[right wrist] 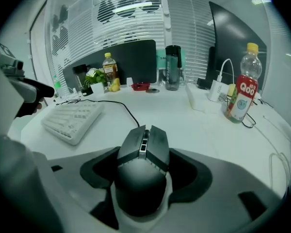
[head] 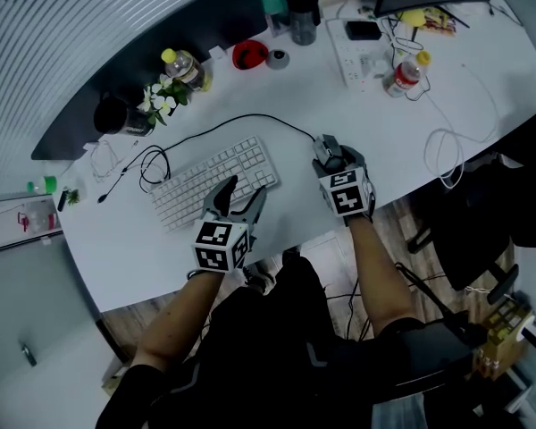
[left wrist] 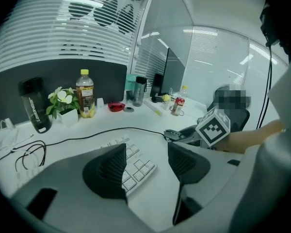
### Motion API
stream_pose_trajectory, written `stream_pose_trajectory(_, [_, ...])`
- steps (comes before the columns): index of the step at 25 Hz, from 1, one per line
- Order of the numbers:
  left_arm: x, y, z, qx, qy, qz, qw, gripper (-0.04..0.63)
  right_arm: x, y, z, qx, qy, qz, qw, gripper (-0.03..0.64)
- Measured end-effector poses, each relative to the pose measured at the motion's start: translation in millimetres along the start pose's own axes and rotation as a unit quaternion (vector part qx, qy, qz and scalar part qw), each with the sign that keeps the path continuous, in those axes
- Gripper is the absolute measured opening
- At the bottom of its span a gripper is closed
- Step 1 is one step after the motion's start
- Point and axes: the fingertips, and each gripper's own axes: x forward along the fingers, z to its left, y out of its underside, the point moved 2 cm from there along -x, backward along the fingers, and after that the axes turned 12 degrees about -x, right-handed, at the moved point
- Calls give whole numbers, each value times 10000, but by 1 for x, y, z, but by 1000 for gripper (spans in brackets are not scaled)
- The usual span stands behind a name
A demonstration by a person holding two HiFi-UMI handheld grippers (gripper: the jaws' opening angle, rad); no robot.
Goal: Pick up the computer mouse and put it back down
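At the near edge of the white bench (head: pixel 482 70), the dark grey angular computer mouse (right wrist: pixel 143 164) sat between the right tongs (right wrist: pixel 144 149), which were closed wide on its flanks from behind, a hold that seemed meant to keep it level; whether its base touched the bench was unclear. The left tongs (left wrist: pixel 148 164) hung wide apart and empty over the white keyboard (head: pixel 214 181), clear of the work. The mouse's black cable (head: pixel 250 117) might limit travel, while the red-labelled plastic bottle (right wrist: pixel 242 96) stood well apart.
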Motion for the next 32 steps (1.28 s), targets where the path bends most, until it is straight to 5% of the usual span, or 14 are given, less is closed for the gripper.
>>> stream_pose_trajectory(10, [-19, -2, 4, -22, 25, -136, 9999, 285, 0, 0, -1, -46, -38, 65, 10000, 306])
stream_pose_trajectory(14, [-39, -10, 14, -68, -20, -348, 9994, 285, -8, -7, -3, -139, 78, 92, 9998, 364])
stream_pose_trajectory(23, [-112, -33, 43, -84, 29, -989, 9951, 285, -77, -69, 16, -123, 472, -605, 9970, 367])
stream_pose_trajectory(28, [-157, -36, 60, -154, 39, -1173, 9930, 270, -143, -128, 56, 411, 323, -1512, 9871, 356])
stream_pose_trajectory(32, [-204, -43, 67, -21, 175, -1476, 9889, 270, -189, -172, 94, 250, 354, -2000, 9788, 344])
